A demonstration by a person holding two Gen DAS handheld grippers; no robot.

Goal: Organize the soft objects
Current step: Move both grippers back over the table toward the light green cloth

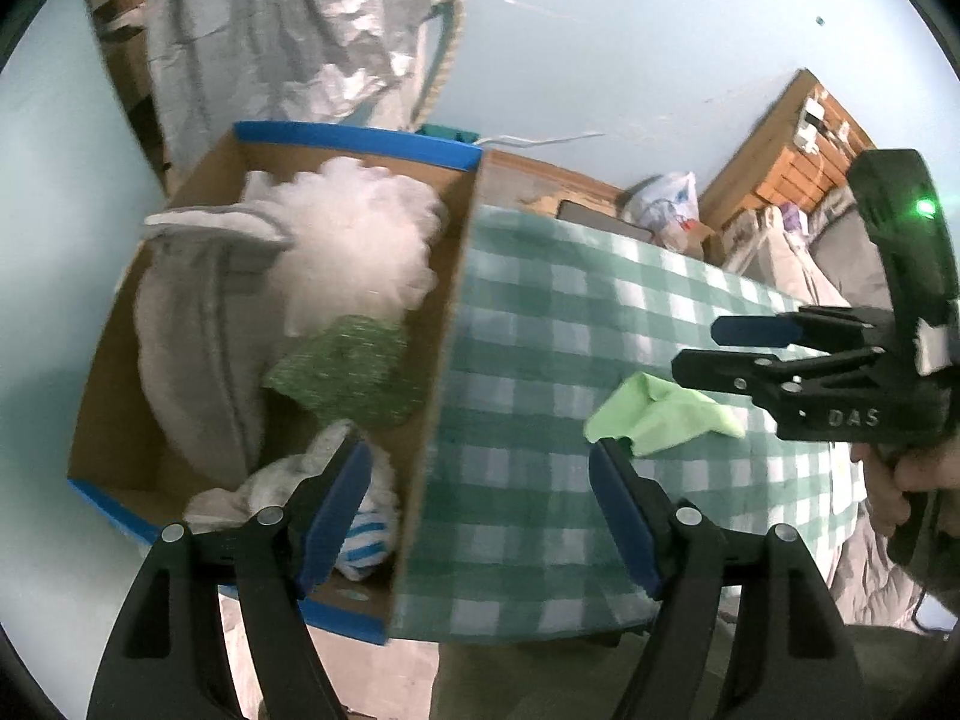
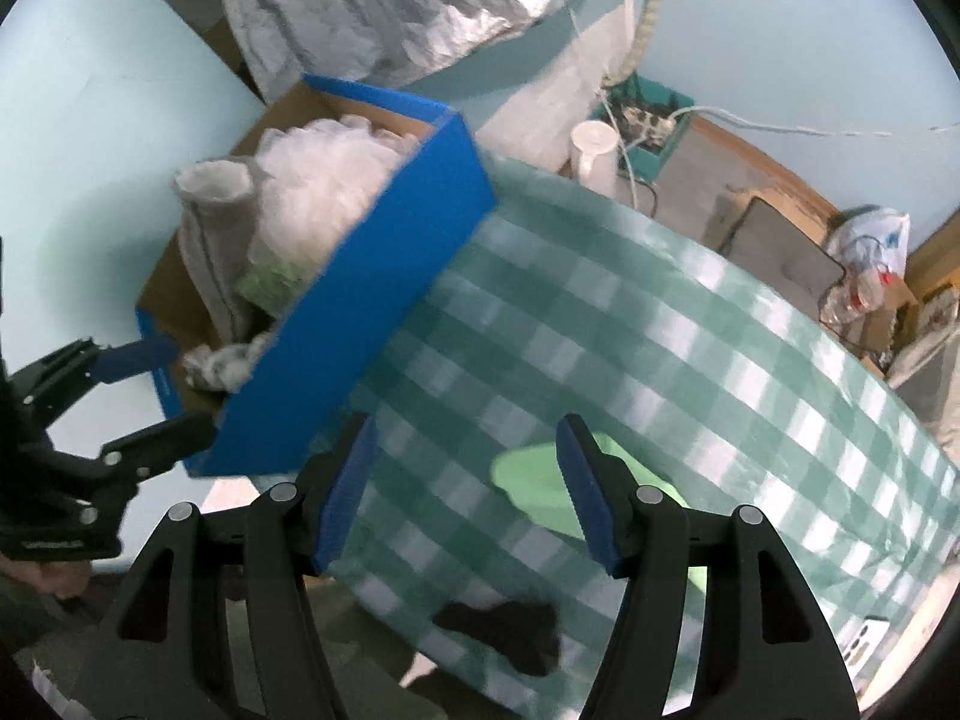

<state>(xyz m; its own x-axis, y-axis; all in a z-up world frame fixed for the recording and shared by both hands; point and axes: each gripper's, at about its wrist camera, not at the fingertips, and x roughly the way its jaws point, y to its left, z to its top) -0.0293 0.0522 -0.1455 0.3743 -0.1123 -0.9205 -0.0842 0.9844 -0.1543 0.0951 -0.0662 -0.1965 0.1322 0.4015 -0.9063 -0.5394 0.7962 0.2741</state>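
Observation:
A blue cardboard box (image 1: pixel 360 141) (image 2: pixel 384 312) stands at the left end of the checkered table (image 1: pixel 540 330) (image 2: pixel 660 312). It holds a grey garment (image 1: pixel 192 330), a white fluffy puff (image 1: pixel 360 240), a green knit cloth (image 1: pixel 348 366) and a striped white-blue cloth (image 1: pixel 360 528). A light green cloth (image 1: pixel 654 414) (image 2: pixel 528 477) lies on the table. My left gripper (image 1: pixel 480 510) is open and empty over the box's near right wall. My right gripper (image 2: pixel 462 486) (image 1: pixel 702 348) is open and empty just above the green cloth. A black cloth (image 2: pixel 510 636) lies at the table's near edge.
A silver foil sheet (image 1: pixel 288 30) hangs behind the box. A plastic bag (image 1: pixel 666 204), a dark flat item (image 1: pixel 600 222) and a teal crate with cables (image 2: pixel 648 114) sit beyond the table. A phone (image 2: pixel 864 648) lies at the table's right edge.

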